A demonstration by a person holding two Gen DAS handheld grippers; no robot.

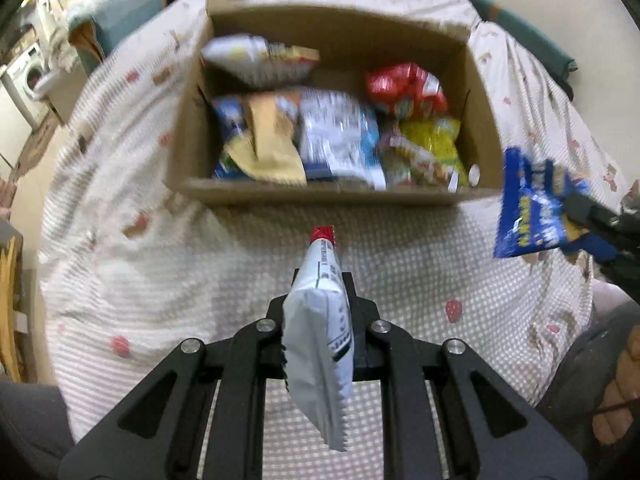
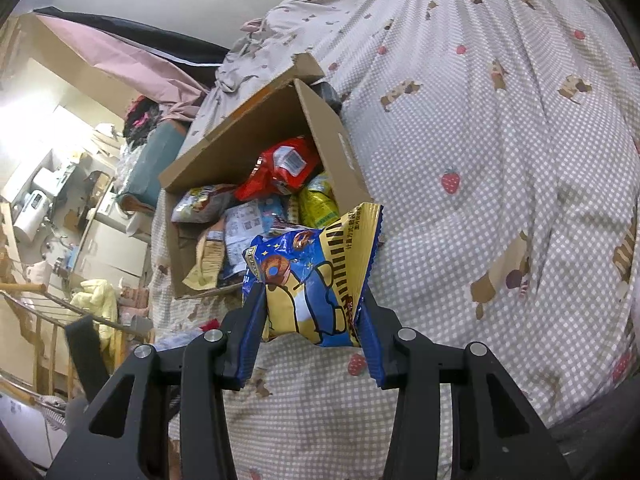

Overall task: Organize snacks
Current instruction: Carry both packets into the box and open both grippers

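A cardboard box [image 1: 332,194] sits open on a bed covered by a checked sheet [image 1: 168,264] printed with strawberries and dogs. Going from the left inside the box, a white and yellow bag [image 1: 256,58] lies at the back corner, a tan pouch [image 1: 272,148] leans against the near wall, a silver and blue bag [image 1: 340,136] fills the middle, and a red bag [image 1: 404,88] rests above a yellow bag [image 1: 434,148] at the right end. In front of the box, above the sheet, the left claw [image 1: 318,312] is clenched on a white packet [image 1: 320,336] with a red tip, held edge-on between its fingers and pointing toward the box. Further right, beside the box's near right corner, the right claw [image 2: 310,320] is clamped on a blue snack bag [image 2: 312,280] with yellow cartoon art and a doughnut picture; the bag crumples between the fingers and hangs clear of the bed, just short of the box rim. From the right wrist view the box [image 2: 340,148] stands just beyond this bag, its flap raised at the far side.
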